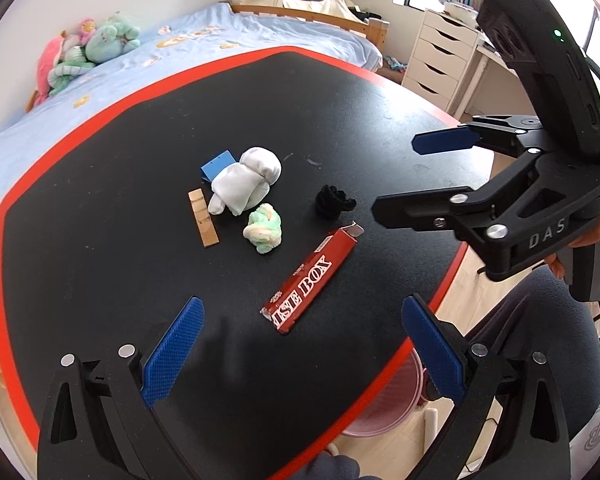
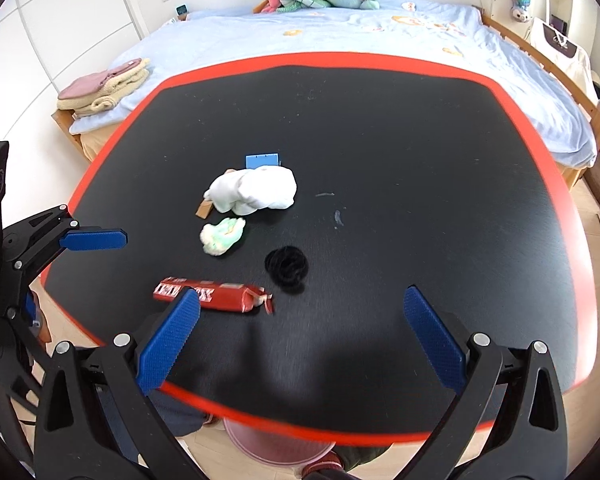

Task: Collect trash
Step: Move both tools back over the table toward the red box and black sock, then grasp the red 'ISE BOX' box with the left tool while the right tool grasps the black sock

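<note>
Black surface (image 2: 400, 152) with a red rim stood beside a bed (image 2: 340, 32). Both hand-held grippers hovered with fingers spread and empty: left hand-held gripper (image 1: 300, 344), right hand-held gripper (image 2: 302, 336). A torn red wrapper (image 1: 310, 280) lay on the surface just ahead of the left one, between its fingertips; nearby lay a black bundle (image 1: 334, 202), a green-white cloth ball (image 1: 263, 229), a white cloth (image 1: 244, 186), a wooden strip (image 1: 203, 218) and a blue card (image 1: 218, 165). Only the right view showed folded blankets (image 2: 104, 88); only the left showed white drawers (image 1: 440, 56)
</note>
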Tool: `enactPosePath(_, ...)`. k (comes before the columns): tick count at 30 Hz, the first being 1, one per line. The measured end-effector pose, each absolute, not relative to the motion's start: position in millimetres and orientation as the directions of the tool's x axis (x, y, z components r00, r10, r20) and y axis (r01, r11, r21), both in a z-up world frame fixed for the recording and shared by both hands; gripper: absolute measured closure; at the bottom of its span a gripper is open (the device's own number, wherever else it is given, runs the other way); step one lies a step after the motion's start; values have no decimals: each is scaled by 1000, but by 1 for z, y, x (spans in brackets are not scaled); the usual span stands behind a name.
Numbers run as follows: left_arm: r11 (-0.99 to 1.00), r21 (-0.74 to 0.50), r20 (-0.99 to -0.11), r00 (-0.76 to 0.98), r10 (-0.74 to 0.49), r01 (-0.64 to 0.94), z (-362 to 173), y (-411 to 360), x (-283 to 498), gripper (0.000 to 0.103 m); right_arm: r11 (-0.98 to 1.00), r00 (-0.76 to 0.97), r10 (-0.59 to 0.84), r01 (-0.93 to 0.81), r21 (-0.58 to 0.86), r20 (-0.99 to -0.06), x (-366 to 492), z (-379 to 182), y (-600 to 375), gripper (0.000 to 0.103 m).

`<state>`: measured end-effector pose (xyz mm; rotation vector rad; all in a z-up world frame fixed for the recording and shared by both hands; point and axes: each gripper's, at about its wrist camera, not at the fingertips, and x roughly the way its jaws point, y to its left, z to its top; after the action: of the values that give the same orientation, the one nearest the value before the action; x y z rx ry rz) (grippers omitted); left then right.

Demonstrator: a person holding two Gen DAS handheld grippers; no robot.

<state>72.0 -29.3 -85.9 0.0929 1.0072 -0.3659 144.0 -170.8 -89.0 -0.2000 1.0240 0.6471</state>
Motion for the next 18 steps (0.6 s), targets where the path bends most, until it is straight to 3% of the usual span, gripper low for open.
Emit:
enactPosePath(6,924,-106,-843,459,-279,367,-96,-31,85,8,790,326,410,-594,153,-852,159,-106,-158,4)
enactPosePath(8,922,-107,-843,457,-282,371,-99,-31,86,10,786,316,415,-597,162,-853,163,-110,-156,12)
enactPosePath(9,921,-109,-843,456,-285,374,-100,-31,87,17,784,311,414,-600,161,-856,165,-112,-154,19)
enactPosePath(11,919,-109,-850,444,-284,378,-103,-32,88,24,775,298,416,-610,163,-859,166,-116,-151,22)
enactPosePath(16,915,-121,-854,430,-293,385,-109,-36,89,38,761,284,419,-628,163,-862,165,-124,-145,39)
enactPosePath(18,916,-119,-855,429,-290,382,-110,-38,89,51,757,284,424,-633,163,-860,165,-123,-145,42)
